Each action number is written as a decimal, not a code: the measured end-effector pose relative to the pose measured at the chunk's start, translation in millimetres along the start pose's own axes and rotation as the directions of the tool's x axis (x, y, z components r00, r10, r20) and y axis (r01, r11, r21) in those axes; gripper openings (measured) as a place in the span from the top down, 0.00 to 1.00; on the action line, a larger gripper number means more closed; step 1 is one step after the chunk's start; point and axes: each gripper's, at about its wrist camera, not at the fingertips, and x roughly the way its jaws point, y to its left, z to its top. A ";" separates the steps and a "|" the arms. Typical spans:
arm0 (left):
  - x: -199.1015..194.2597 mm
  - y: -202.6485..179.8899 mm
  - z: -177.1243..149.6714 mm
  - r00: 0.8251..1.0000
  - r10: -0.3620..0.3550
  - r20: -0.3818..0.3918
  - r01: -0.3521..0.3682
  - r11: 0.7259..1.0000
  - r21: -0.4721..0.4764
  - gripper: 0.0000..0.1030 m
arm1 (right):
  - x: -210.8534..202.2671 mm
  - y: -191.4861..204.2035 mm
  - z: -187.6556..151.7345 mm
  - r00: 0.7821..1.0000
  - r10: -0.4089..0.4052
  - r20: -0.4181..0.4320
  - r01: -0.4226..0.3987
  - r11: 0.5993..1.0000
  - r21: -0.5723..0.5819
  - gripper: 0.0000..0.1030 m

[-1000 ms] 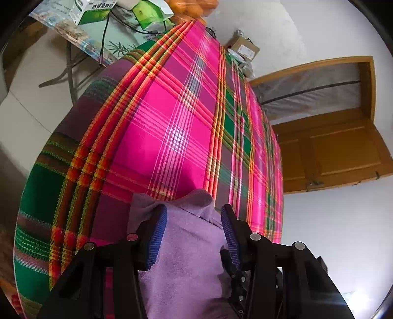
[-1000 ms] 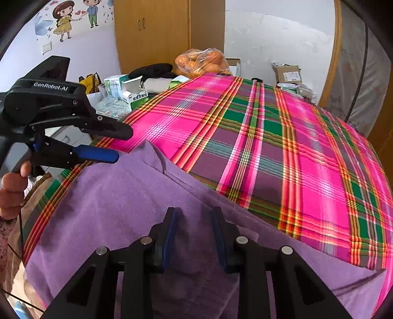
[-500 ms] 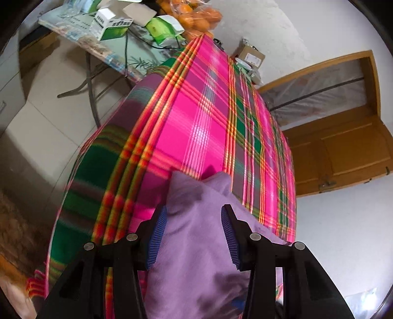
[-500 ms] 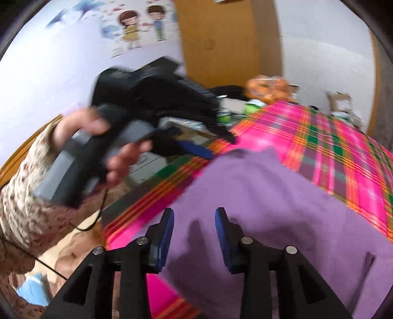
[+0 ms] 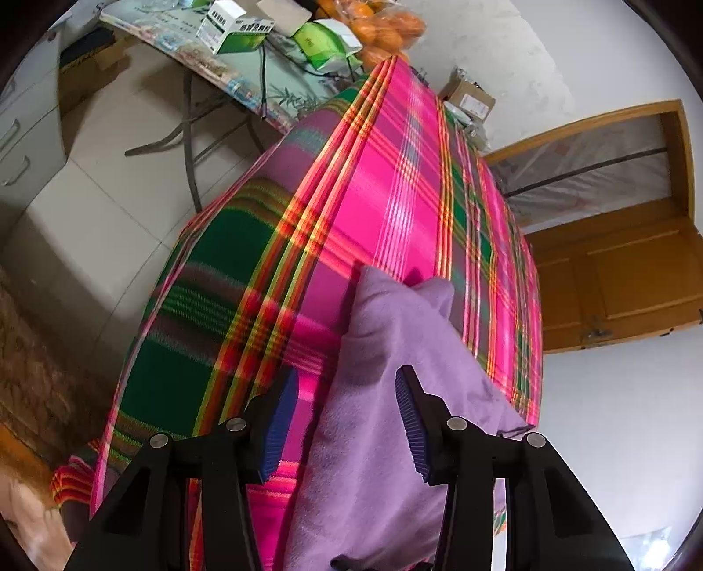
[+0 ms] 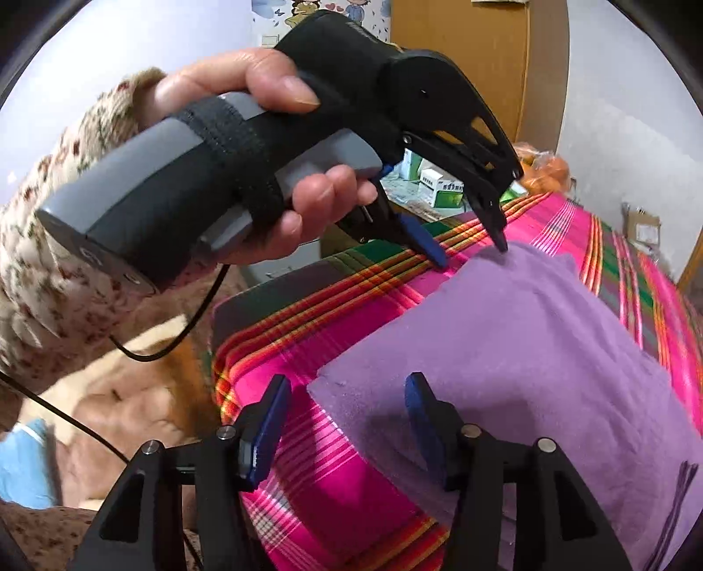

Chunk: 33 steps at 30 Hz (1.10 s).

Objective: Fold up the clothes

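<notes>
A purple garment (image 5: 395,351) lies folded on a pink, green and orange plaid cover (image 5: 386,197). My left gripper (image 5: 345,421) is open over the garment's far corner. Its right pad is over purple cloth and its left pad over plaid. From the right wrist, a hand (image 6: 263,74) holds that left gripper (image 6: 470,252), and one tip touches the garment (image 6: 527,342). My right gripper (image 6: 345,417) is at the near left corner with its jaws opening. The corner lies between the pads, and neither pad presses on it.
The cover's left edge (image 6: 246,325) drops to a tiled floor (image 5: 110,184). Beyond it stands a side table (image 5: 246,88) with green and white boxes and a bag of oranges (image 5: 386,26). A wooden door (image 5: 624,281) is on the right and grey drawers (image 5: 26,140) on the left.
The right gripper's jaws have spread and it has swung left to the garment's near corner. The left gripper has slid toward the cover's left edge and now looms large in the right wrist view.
</notes>
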 end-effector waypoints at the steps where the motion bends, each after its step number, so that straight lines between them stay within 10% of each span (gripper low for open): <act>1: 1.2 -0.3 -0.5 1.000 0.001 -0.006 -0.001 1.000 0.000 0.54 | 1.1 -0.8 -0.2 1.000 -0.015 0.002 0.015 1.000 0.000 0.47; 10: 8.6 -7.2 -0.6 0.999 0.004 -0.032 -0.003 1.000 0.016 0.53 | -2.1 -7.0 -7.0 0.999 -0.036 0.015 0.035 0.999 0.011 0.56; 18: 20.8 -19.5 8.7 0.999 -0.008 -0.032 0.009 1.000 0.015 0.53 | -2.1 -24.3 -4.3 0.999 -0.024 0.029 0.022 0.996 0.088 0.83; 33: 31.9 -22.3 25.4 0.993 -0.064 -0.098 0.063 0.998 -0.010 0.53 | -39.5 -31.3 0.7 0.987 -0.031 0.156 0.013 0.993 0.117 0.86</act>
